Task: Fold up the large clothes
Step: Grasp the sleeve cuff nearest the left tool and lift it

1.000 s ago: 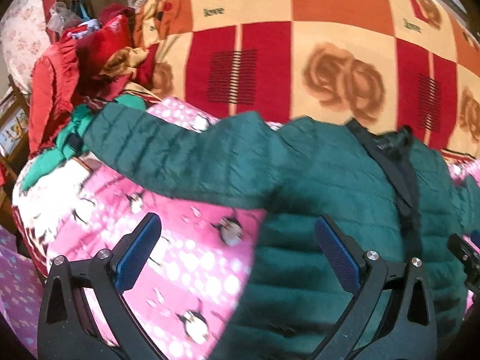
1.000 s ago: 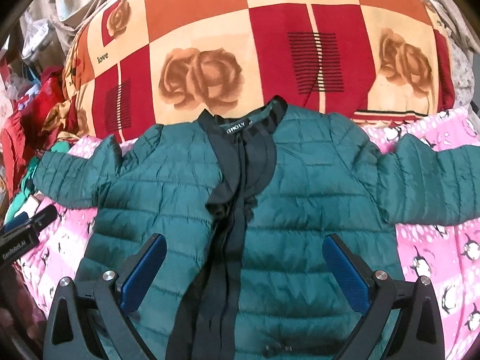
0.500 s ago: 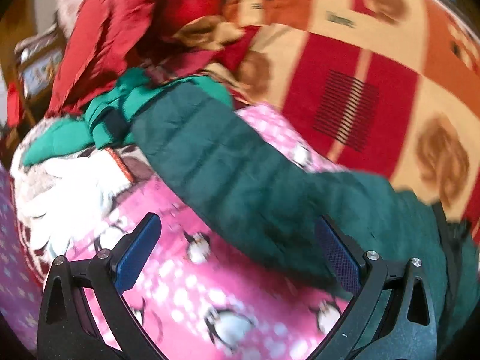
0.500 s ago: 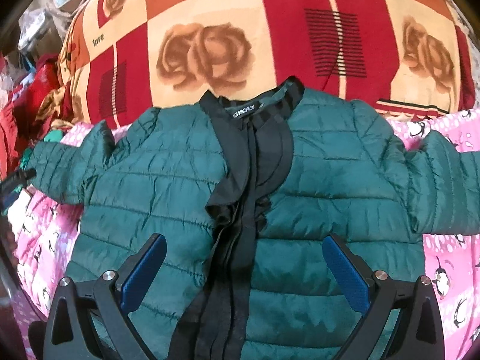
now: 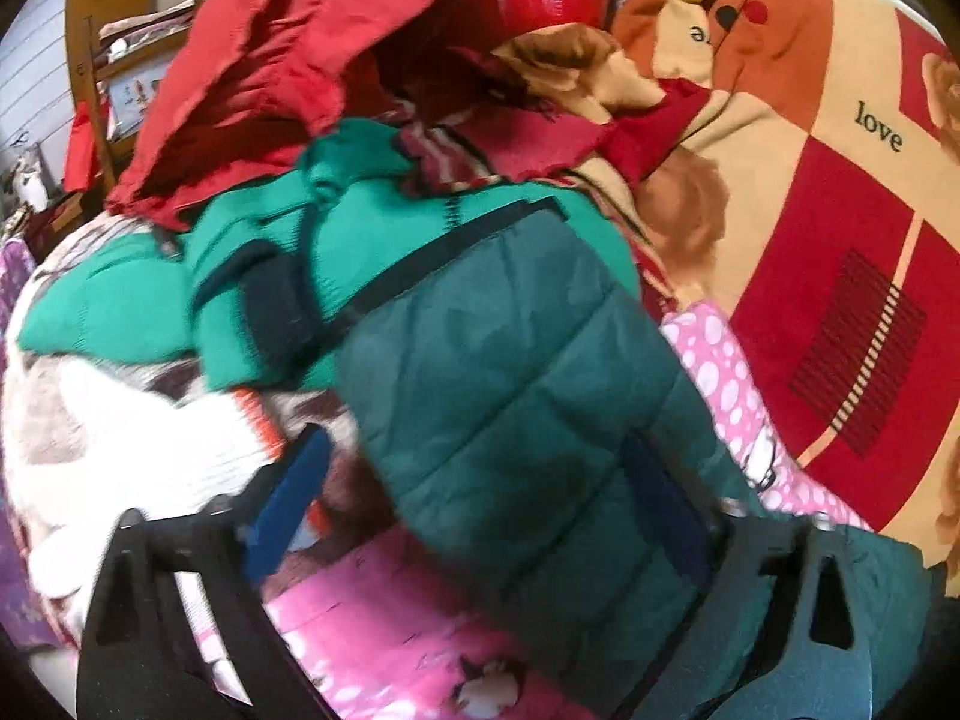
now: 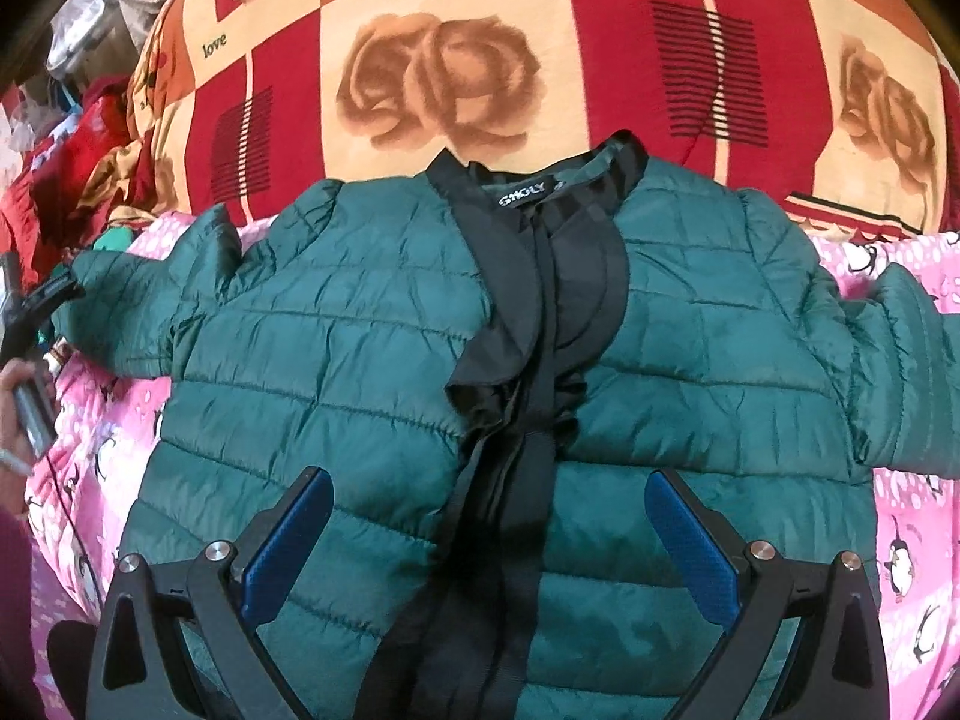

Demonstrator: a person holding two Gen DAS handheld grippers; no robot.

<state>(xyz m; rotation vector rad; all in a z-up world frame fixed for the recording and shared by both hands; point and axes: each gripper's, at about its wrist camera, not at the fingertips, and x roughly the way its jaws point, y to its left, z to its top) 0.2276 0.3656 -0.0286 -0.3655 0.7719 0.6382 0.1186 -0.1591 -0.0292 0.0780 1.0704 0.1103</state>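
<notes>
A dark green quilted jacket (image 6: 372,360) with a black front band lies spread face up on the pink penguin sheet (image 6: 900,540), its collar toward the rose blanket. Its left sleeve (image 5: 510,372) stretches out to a black-edged cuff resting on a heap of clothes. My left gripper (image 5: 474,480) straddles this sleeve near the cuff. Its jaws are closing, and the blue pads (image 5: 288,498) stand a little apart from the cloth. My right gripper (image 6: 489,516) hovers open over the lower front of the jacket, with nothing between its fingers.
A red, orange and cream rose blanket (image 6: 450,30) rises behind the jacket. Left of the sleeve lie red garments (image 5: 288,48), a bright green knit (image 5: 360,228) and a white fuzzy cloth (image 5: 120,432). A person's hand (image 6: 18,396) shows at the left edge.
My left gripper has swept left along the sleeve to its cuff end, and its jaws have narrowed. My right gripper has sunk a little closer to the jacket front.
</notes>
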